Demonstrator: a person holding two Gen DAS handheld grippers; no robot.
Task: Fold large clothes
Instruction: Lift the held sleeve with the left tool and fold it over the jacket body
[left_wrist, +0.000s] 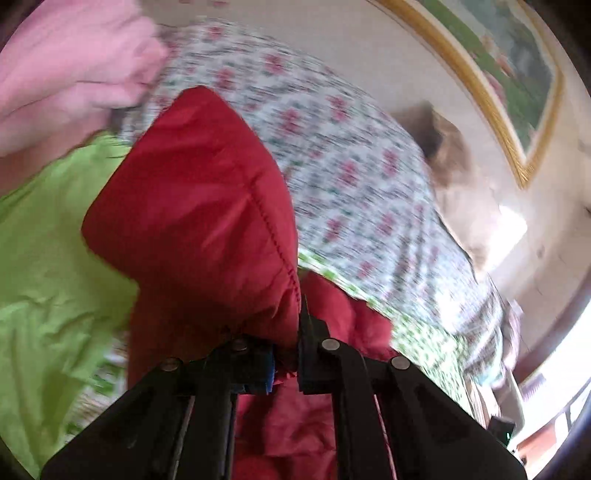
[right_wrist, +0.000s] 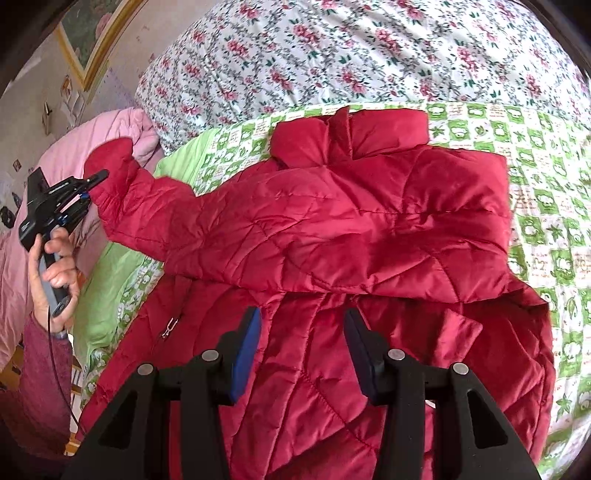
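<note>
A red quilted jacket (right_wrist: 332, 229) lies spread on the bed, collar toward the far side. Its left sleeve (right_wrist: 155, 199) stretches out to the left and is lifted off the bed. My left gripper (left_wrist: 286, 363) is shut on the cuff of that sleeve (left_wrist: 199, 206), which bulges up in front of the left wrist camera. In the right wrist view the left gripper (right_wrist: 94, 184) is seen from the side, held by a hand (right_wrist: 55, 269). My right gripper (right_wrist: 301, 354) hovers open over the jacket's lower body, nothing between its fingers.
The bed carries a green-and-white patterned sheet (right_wrist: 546, 229), a plain lime sheet (left_wrist: 48, 258) and a floral duvet (right_wrist: 351, 55) at the far side. A pink quilt (right_wrist: 48, 173) lies to the left. A gold-framed picture (left_wrist: 498, 85) hangs on the wall.
</note>
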